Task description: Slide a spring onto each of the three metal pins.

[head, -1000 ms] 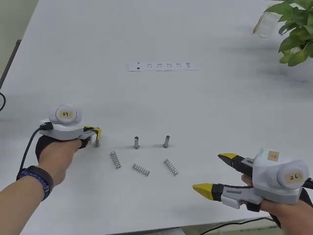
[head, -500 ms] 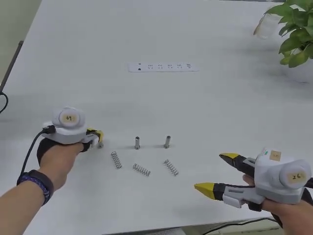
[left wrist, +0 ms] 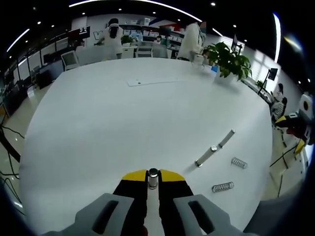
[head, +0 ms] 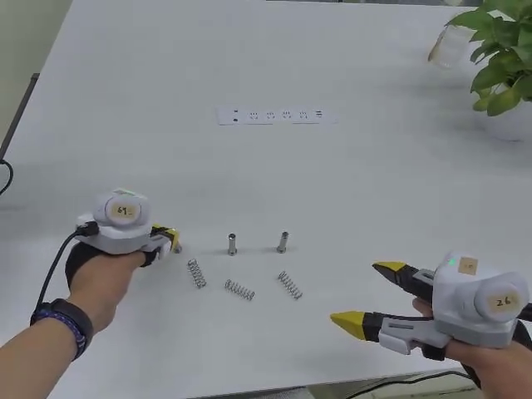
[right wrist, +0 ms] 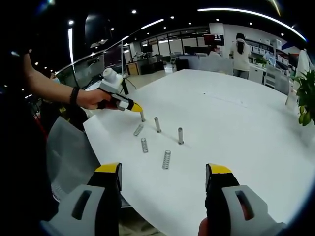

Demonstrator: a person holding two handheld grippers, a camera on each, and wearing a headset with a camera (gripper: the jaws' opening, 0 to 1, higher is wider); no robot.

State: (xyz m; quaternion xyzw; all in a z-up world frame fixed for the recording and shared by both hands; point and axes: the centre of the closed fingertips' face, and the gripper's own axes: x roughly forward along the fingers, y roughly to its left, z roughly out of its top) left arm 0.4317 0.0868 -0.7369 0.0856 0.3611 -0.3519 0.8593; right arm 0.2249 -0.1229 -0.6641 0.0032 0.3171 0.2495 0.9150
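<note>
Three small metal pins stand in a row. My left gripper (head: 170, 240) (left wrist: 153, 177) is shut on the leftmost pin (head: 176, 247) (left wrist: 153, 178) and holds it upright. The middle pin (head: 232, 243) (left wrist: 204, 157) and right pin (head: 283, 242) (left wrist: 226, 138) stand free on the white table. Three springs lie just in front of them: the left spring (head: 196, 273), middle spring (head: 239, 288) and right spring (head: 290, 284). My right gripper (head: 366, 294) (right wrist: 163, 171) hovers open and holds nothing, to the right of the springs near the table's front edge.
A white power strip (head: 277, 116) lies further back on the table (head: 349, 191). A potted plant (head: 503, 58) and a clear cup (head: 450, 43) stand at the far right corner. A black cable (head: 50, 258) trails from the left gripper. People stand far off in the room.
My left gripper has shifted a little to the right, with the leftmost pin in it. The right gripper, the other pins and the springs have stayed put.
</note>
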